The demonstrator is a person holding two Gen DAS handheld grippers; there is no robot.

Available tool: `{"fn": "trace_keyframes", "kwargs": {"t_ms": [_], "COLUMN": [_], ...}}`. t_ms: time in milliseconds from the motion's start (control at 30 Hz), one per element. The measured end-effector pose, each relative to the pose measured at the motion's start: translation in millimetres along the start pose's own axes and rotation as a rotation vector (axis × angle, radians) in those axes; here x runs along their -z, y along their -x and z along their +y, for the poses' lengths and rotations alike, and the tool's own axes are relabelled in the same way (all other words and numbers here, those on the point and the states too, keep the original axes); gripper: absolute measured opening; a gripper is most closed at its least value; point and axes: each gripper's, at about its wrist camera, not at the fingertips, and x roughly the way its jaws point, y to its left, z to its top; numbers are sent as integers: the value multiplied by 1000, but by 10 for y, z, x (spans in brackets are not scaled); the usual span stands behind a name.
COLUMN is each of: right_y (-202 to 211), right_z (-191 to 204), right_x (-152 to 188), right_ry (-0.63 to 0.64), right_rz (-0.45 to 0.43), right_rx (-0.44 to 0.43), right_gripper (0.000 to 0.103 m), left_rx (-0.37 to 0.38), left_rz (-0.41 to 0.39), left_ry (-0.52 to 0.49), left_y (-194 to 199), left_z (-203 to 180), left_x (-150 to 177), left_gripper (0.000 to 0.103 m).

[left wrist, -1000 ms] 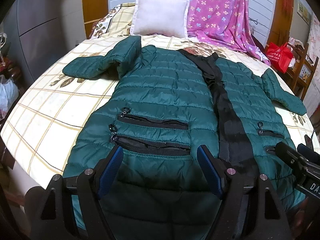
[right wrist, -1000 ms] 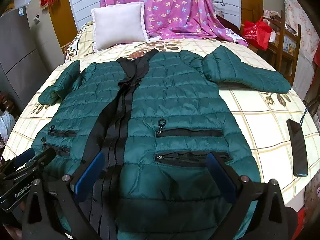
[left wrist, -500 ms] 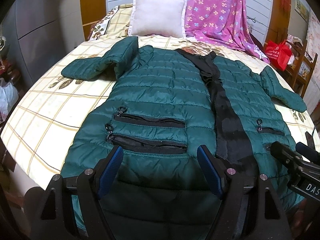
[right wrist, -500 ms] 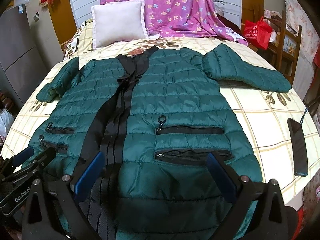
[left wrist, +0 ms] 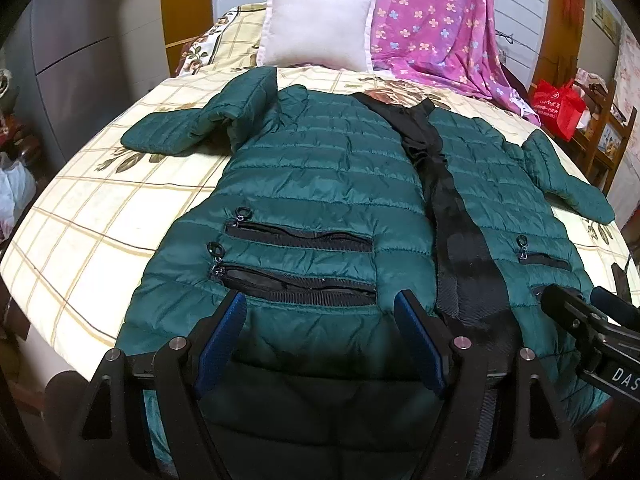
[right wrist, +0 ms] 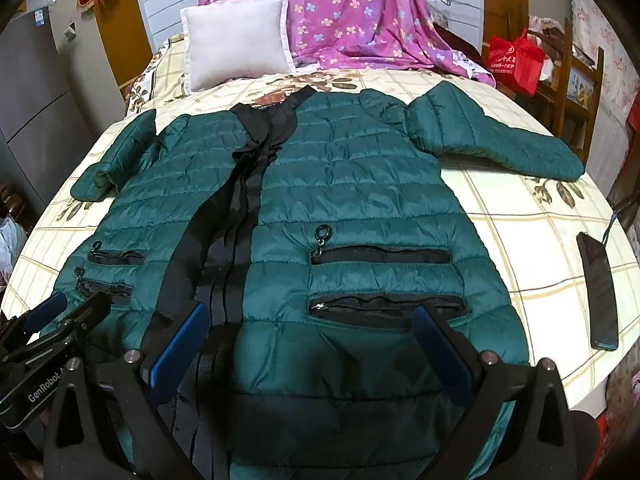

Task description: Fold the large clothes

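Note:
A dark green quilted jacket (left wrist: pixel 320 168) lies front-up and spread flat on the bed, collar toward the pillow, with both sleeves out to the sides. A black zip placket (right wrist: pixel 240 216) runs down its middle, and zipped pockets sit on each side. My left gripper (left wrist: pixel 320 304) hovers open over the hem on the jacket's left half, nothing between its blue pads (left wrist: pixel 222 336). Over the right half's hem, my right gripper (right wrist: pixel 310 314) is open as well. Each gripper shows at the edge of the other's view.
The bed has a cream checked floral sheet (left wrist: pixel 100 216). A white pillow (left wrist: pixel 316 28) and a pink floral blanket (left wrist: pixel 432 20) lie at its head. A dark phone (right wrist: pixel 598 288) rests near the right edge. A red bag (right wrist: pixel 514 60) and wooden chair stand right, grey cabinets left.

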Motion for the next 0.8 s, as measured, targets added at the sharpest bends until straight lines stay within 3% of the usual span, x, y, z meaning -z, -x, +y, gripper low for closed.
{"fn": "trace_keyframes", "kwargs": {"t_ms": [800], "right_y": [-84], "right_z": [25], "right_x": [30], "right_ry": [-1], "right_rz": [24], "right_rx": [3], "right_gripper": [103], "left_rx": [3], "left_rz": [17], "left_ry": [6], "left_y": [-53], "left_z": [7], "left_x": [23], "left_gripper": [52]}}
